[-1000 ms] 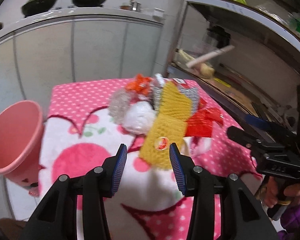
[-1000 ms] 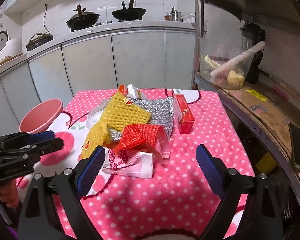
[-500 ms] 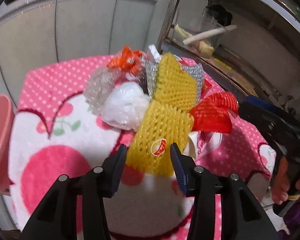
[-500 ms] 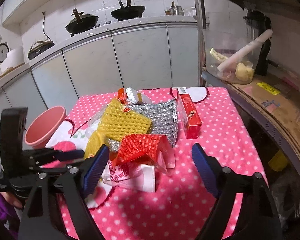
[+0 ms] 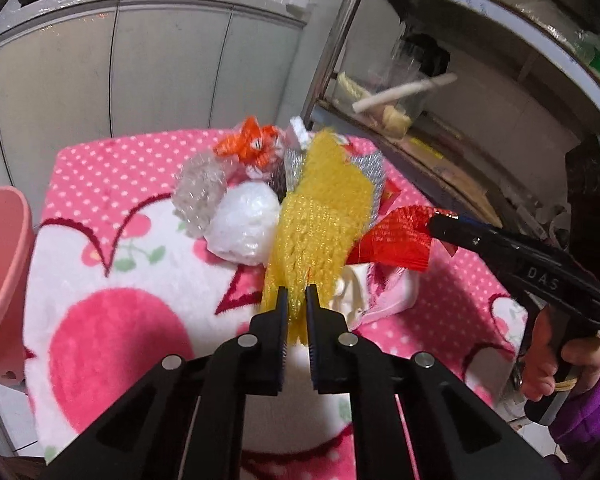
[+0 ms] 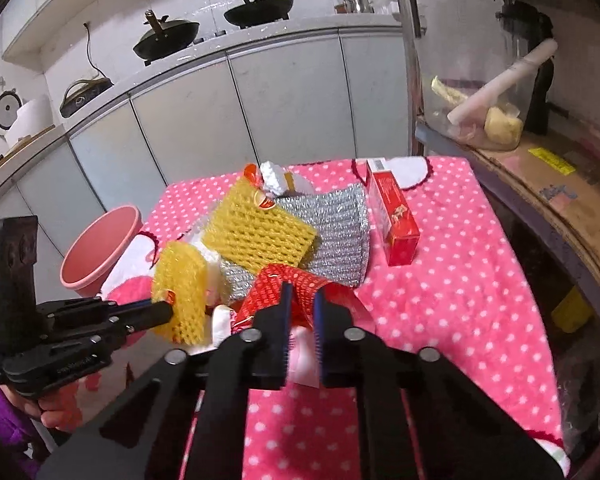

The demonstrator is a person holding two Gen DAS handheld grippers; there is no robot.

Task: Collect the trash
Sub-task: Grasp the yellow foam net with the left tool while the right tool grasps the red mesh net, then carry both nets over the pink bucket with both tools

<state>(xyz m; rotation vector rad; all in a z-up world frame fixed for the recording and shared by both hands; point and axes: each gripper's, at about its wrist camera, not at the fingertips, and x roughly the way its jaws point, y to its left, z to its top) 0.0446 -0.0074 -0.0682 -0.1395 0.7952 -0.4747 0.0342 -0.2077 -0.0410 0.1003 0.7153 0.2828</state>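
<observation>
A table under a pink dotted cloth (image 6: 452, 280) fills both views, with grey cabinets (image 6: 284, 108) behind it and a wooden shelf (image 6: 560, 196) to the right. A pink bin (image 6: 100, 250) stands off the table's left edge, apart from the trash. The trash lies heaped on the middle of the cloth: a silver foil sheet (image 6: 340, 236) with a large yellow net (image 6: 260, 236) on top, a red box (image 6: 394, 216) just beside the foil's right edge, a white bag (image 5: 246, 220) and a clear bubble wad (image 5: 198, 192) on the left, and an orange scrap (image 5: 252, 142) at the far end. The left gripper (image 5: 295, 300) is pinched narrow on the near end of a second, smaller yellow net (image 5: 316, 248), which shows between its blue pads. The right gripper (image 6: 301, 300) is likewise nearly closed, with the red net (image 6: 300, 284) caught between its pads, just beside the yellow one. A white and pink wrapper (image 5: 380, 292) lies under both nets at the heap's near edge, touching the cloth.
</observation>
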